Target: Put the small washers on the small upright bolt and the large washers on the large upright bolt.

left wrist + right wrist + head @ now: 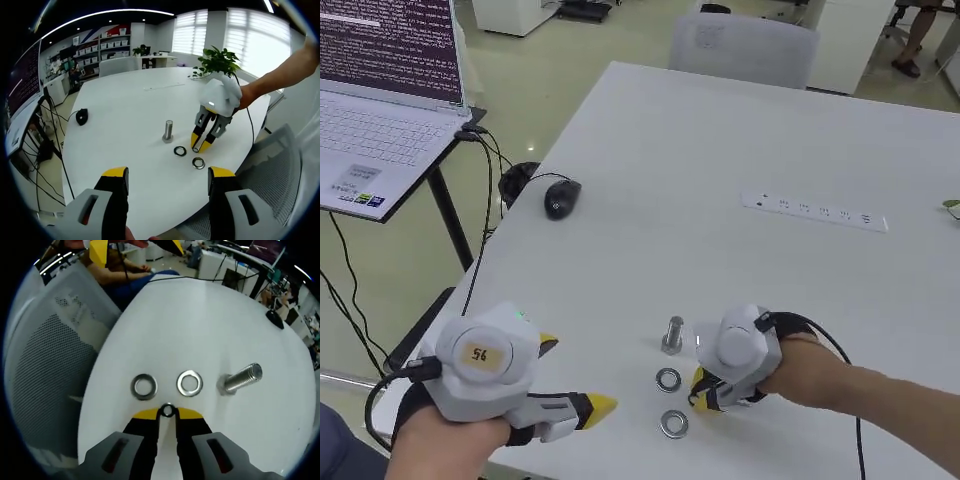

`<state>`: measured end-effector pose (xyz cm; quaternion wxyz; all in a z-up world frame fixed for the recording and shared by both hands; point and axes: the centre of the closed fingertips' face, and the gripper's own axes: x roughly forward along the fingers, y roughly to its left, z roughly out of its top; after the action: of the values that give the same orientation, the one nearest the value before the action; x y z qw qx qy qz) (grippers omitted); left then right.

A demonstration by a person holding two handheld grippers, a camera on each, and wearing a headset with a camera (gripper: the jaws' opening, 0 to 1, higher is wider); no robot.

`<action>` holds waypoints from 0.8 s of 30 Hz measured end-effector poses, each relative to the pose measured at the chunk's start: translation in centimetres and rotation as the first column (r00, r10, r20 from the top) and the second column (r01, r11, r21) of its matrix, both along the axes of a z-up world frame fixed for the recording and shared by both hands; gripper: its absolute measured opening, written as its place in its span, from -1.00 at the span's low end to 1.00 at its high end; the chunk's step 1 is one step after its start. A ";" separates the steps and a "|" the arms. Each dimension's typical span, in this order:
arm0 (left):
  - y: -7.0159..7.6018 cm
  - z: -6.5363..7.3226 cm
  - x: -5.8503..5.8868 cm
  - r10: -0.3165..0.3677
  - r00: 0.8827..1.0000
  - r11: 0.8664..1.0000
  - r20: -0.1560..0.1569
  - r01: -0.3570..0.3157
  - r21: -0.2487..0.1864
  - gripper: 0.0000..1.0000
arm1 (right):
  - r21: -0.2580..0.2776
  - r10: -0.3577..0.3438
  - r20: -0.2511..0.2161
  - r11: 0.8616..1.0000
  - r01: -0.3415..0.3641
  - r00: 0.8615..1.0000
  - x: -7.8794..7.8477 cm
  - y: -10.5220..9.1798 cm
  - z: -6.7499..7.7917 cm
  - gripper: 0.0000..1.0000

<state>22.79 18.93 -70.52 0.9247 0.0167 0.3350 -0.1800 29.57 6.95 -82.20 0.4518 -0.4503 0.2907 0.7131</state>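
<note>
Open laptop (pixel 380 120) beside the white table (pixel 720 150) (text on its screen). Black mouse (pixel 561 198) near the left edge, white power strip (pixel 815 212) well apart.

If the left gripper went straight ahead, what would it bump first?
Probably the nearer washer, a little off the left gripper's line; the upright bolt stands dead ahead, farther on. Depth is unclear.

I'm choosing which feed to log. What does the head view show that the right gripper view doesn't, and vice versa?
Head view adds the power strip. Right gripper view adds the small washer pinched in the right claw. Both share the upright bolt and two loose washers lying beside it.
</note>
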 end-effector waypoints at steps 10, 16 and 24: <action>-0.1 -0.1 0.1 0.000 1.000 1.000 0.001 0.000 -0.005 0.27 | 0.045 -0.204 -0.036 0.978 0.205 0.978 -0.2 -2.5 0.5 -0.73; -0.5 0.0 0.4 -0.013 1.000 1.000 0.004 0.013 -0.007 0.27 | 0.059 -0.351 -0.054 0.933 0.354 0.935 0.8 -5.7 0.7 -0.73; -0.9 0.0 0.4 -0.026 1.000 1.000 0.006 0.026 -0.008 0.28 | 0.102 -0.507 -0.045 0.855 0.509 0.861 4.5 -9.1 2.6 -0.73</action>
<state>23.23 18.06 -70.50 0.9233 0.0178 0.3313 -0.1934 34.06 -2.19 -79.58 0.6456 -0.3260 0.3633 0.5874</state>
